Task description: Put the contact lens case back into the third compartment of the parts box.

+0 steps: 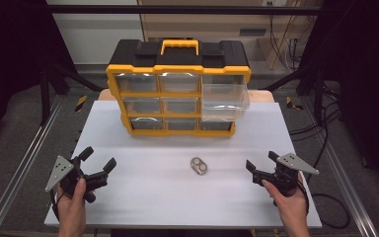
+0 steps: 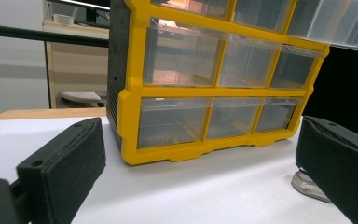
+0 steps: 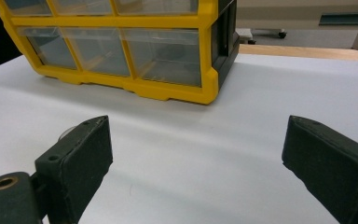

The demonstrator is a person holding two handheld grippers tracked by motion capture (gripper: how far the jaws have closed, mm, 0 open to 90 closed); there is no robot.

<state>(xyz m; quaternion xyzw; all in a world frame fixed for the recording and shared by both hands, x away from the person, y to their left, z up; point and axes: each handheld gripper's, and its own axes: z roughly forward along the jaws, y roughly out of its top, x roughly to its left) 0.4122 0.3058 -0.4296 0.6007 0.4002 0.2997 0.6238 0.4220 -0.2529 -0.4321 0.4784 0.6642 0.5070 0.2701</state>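
A yellow and black drawer cabinet point(image 1: 177, 94) stands at the back middle of the white table, with clear drawers; its top right drawer point(image 1: 225, 101) is pulled out. A small silver metal piece point(image 1: 199, 166) lies on the table in front of it. My left gripper point(image 1: 98, 159) rests near the front left, open and empty, held by a hand. My right gripper point(image 1: 261, 160) is at the front right, open and empty, well right of the metal piece. In the left gripper view the cabinet point(image 2: 214, 84) fills the upper part and the metal piece point(image 2: 307, 185) peeks from behind the right jaw.
The white table top point(image 1: 143, 192) ends close to the hands at the front. Metal rails point(image 1: 24, 163) run along both sides of the table. Dark stands and cables sit beyond the right edge.
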